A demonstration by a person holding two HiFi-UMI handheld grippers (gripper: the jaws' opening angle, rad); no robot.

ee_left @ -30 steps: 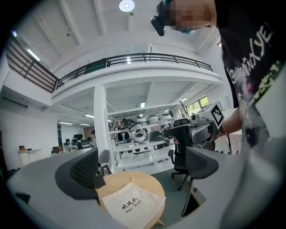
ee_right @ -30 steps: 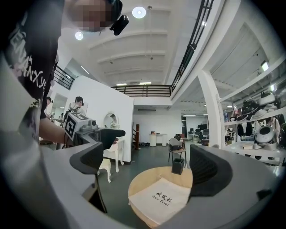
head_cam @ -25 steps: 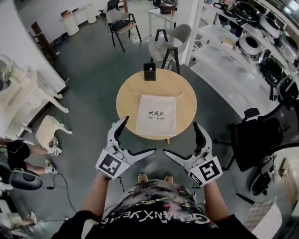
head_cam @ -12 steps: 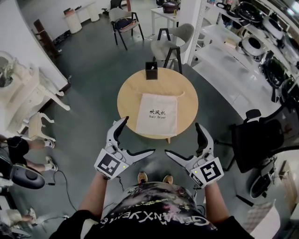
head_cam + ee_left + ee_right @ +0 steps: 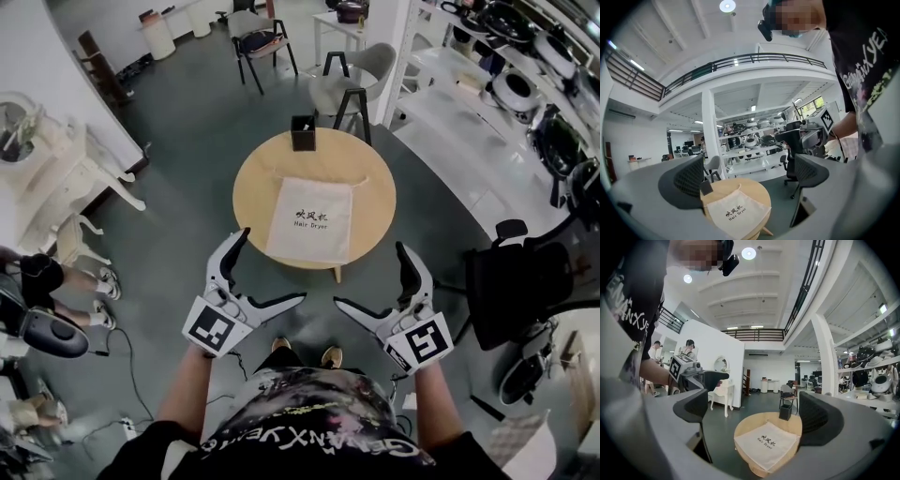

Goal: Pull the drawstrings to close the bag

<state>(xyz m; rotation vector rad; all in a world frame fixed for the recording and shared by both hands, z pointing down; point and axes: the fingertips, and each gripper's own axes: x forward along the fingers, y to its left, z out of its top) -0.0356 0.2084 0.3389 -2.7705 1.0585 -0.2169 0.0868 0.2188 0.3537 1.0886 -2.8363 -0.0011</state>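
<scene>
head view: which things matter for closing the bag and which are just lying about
For the job: drawstring bag, round table under it, left gripper, right gripper, both open.
Lying about: black box at the table's far edge, grey chair, black office chair.

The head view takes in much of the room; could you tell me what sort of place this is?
Probably a large open showroom or workshop hall, not a home: white shelving stacked with cookware, scattered chairs on a grey floor, and a railed mezzanine overhead.

Open showroom, display shelves (image 5: 448, 111), scattered chairs (image 5: 364, 67)
</scene>
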